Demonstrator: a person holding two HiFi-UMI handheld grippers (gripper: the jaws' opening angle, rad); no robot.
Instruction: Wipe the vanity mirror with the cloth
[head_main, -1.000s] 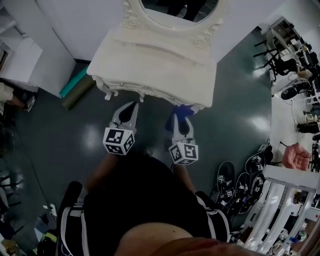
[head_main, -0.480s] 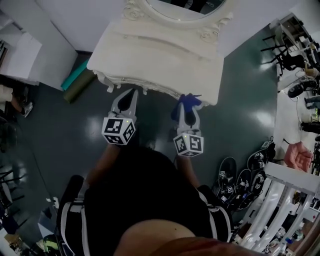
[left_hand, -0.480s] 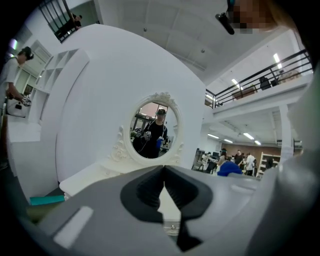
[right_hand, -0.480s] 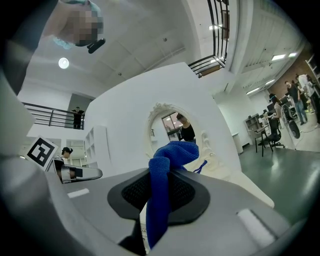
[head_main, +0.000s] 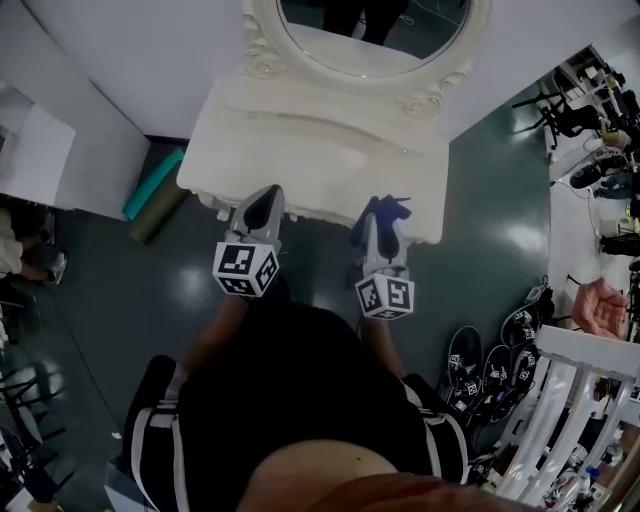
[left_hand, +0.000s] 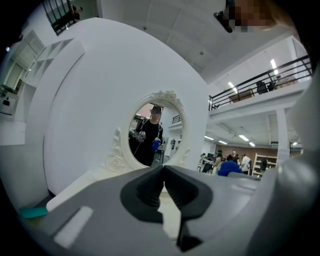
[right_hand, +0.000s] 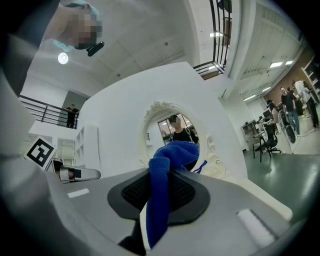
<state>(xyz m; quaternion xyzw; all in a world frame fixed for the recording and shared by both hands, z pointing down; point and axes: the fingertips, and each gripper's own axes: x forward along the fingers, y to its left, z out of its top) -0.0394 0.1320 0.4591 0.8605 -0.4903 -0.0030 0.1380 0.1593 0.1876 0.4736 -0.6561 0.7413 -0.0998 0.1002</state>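
Left tool (head_main: 264, 200) above front edge of white counter (head_main: 300, 150), jaws pressed together, nothing held. Oval vanity mirror in white carved frame (head_main: 372, 35) at counter back. Right tool (head_main: 378, 218) clamped on fuzzy blue cloth (right_hand: 170, 155), apart from mirror.

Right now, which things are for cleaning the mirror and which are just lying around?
For the job:
blue cloth, pinched in the right gripper
oval vanity mirror
white vanity table

Just lying about:
teal roll and olive roll on the floor
office chair
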